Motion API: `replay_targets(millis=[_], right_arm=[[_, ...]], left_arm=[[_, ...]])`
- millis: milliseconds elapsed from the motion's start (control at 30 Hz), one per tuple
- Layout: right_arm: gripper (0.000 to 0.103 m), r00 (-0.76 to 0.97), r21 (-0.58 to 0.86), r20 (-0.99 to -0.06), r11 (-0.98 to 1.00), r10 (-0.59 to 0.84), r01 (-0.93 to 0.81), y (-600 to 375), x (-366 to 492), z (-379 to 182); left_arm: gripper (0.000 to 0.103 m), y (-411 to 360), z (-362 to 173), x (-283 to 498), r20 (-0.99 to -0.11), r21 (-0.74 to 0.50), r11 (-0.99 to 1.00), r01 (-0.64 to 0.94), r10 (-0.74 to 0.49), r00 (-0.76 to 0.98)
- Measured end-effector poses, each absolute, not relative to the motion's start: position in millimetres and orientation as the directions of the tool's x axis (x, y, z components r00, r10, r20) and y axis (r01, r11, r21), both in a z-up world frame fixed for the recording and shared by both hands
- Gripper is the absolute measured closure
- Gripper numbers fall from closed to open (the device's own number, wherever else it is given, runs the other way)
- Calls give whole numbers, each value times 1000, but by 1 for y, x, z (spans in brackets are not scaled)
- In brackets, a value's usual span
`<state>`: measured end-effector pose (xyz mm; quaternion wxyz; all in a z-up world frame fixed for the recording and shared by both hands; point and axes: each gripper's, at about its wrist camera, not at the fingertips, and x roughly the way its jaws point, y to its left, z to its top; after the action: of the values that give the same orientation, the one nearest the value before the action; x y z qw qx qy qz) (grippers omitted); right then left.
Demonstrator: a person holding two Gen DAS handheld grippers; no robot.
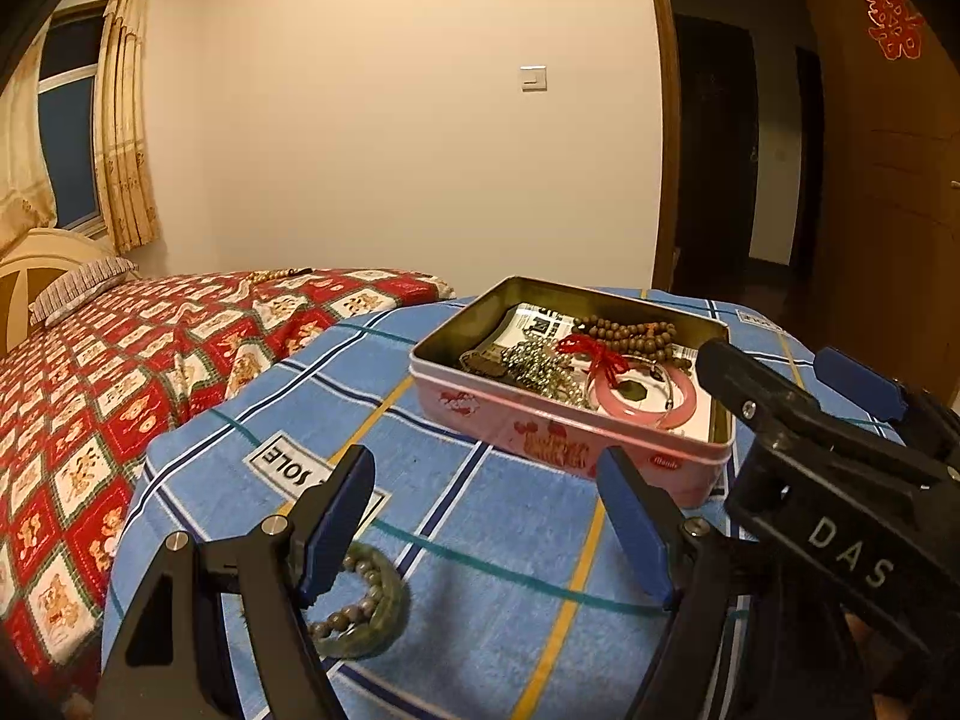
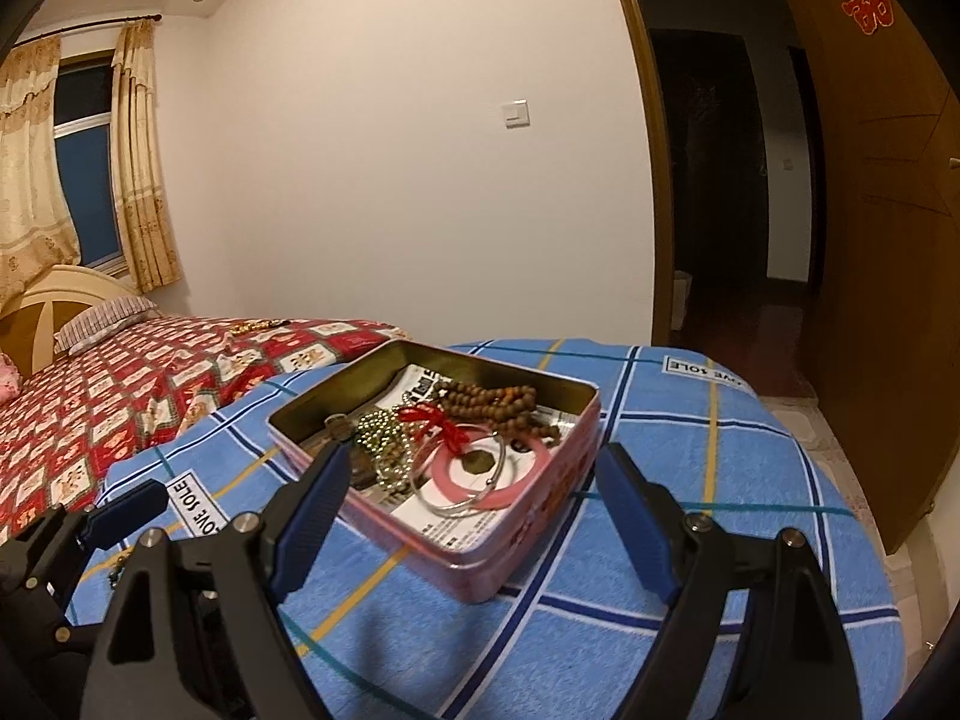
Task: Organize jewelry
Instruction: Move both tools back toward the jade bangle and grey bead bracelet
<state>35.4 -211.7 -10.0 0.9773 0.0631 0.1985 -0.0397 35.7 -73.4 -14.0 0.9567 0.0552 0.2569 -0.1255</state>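
An open pink tin box stands on the blue checked cloth. It holds brown wooden beads, a pink bangle, a silver bangle, a silver bead chain and a red knot charm. A green bead bracelet lies on the cloth beside my left gripper's left finger. My left gripper is open and empty above the cloth. My right gripper is open and empty, just in front of the box; it shows at the right of the left wrist view.
The blue cloth covers a rounded surface with edges falling away on all sides. A bed with a red patterned cover lies to the left, with something small on it far back. An open wooden door is at right.
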Motion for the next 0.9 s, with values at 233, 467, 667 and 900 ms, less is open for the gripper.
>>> replay_targets(millis=[233,467,667,900], right_arm=[[17,916,117,-400,990,-21,73,-205,33,-10],[17,912,131,-409,991,29,27,-194,29,-12],[17,897,142,-434,989,88,-28,-182,28,-15],[22,850,159,-489,978,194,-132,-160,33,-21]], left_arm=[[27,-52,-12,33,-524,6,970,244,-205,827],[27,-29,-9,35,-534,21,976,216,-171,828],[27,21,-8,37,-512,66,990,124,-73,856],[27,79,-9,49,-517,49,998,-33,53,854]])
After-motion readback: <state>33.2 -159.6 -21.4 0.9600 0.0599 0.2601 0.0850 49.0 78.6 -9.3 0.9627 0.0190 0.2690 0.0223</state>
